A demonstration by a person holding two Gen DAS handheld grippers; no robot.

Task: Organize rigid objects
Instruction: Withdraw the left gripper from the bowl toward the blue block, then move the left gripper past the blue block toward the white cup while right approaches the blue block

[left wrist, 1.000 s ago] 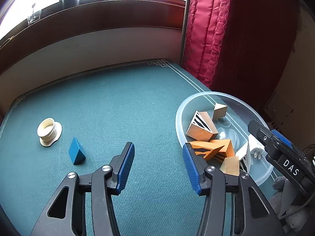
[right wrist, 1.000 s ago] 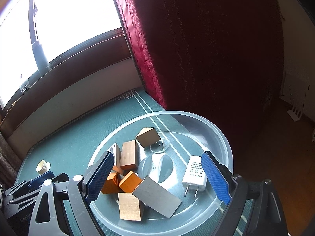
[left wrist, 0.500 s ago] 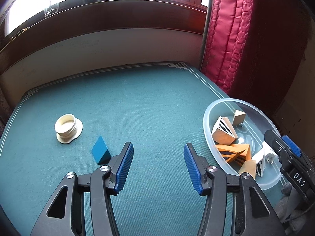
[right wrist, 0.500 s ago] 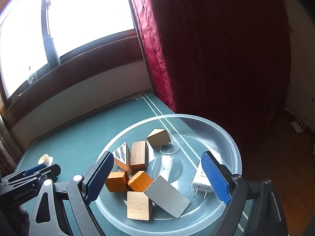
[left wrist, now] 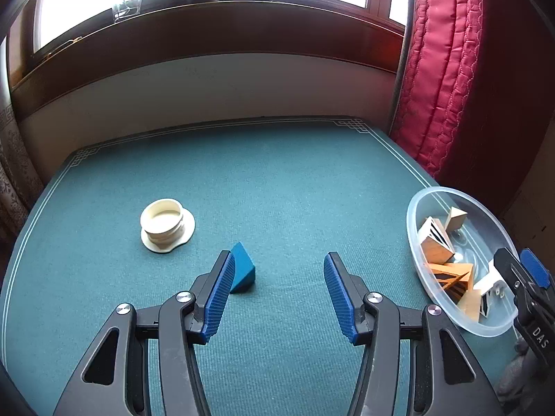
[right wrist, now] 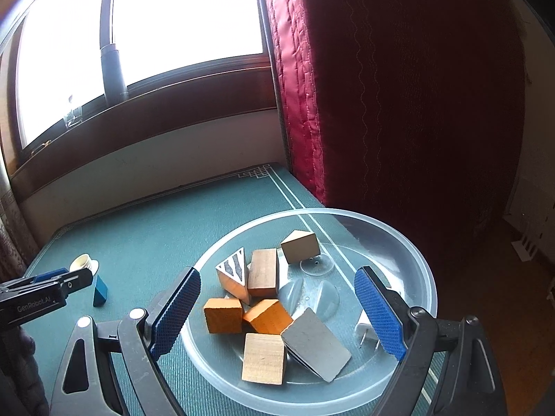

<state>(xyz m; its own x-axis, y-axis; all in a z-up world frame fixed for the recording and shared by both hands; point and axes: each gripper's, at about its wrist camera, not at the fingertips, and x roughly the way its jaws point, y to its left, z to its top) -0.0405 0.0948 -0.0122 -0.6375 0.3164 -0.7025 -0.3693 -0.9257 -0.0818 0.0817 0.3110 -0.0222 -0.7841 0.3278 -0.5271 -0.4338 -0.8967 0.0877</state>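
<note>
Left wrist view: open left gripper (left wrist: 277, 293), blue wedge (left wrist: 242, 268) beside its finger, cream ring (left wrist: 166, 223) beyond; right gripper (right wrist: 277, 315) open.

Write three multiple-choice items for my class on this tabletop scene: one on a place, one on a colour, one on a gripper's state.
1. Where does the blue wedge-shaped block lie?
A. In the bowl
B. On the green table mat
C. On the windowsill

2. What colour is the curtain?
A. Red
B. Yellow
C. White

3. How is the right gripper?
A. Shut on a wooden block
B. Shut on the white plug
C. Open, holding nothing

Key: 1 B, the block rests on the green table mat just ahead of the left gripper, apart from the clear plastic bowl. 2 A, red quilted fabric hangs beside the window. 3 C, its blue pads stand wide over the bowl, pressing on neither the wooden blocks nor the white plug.
</note>
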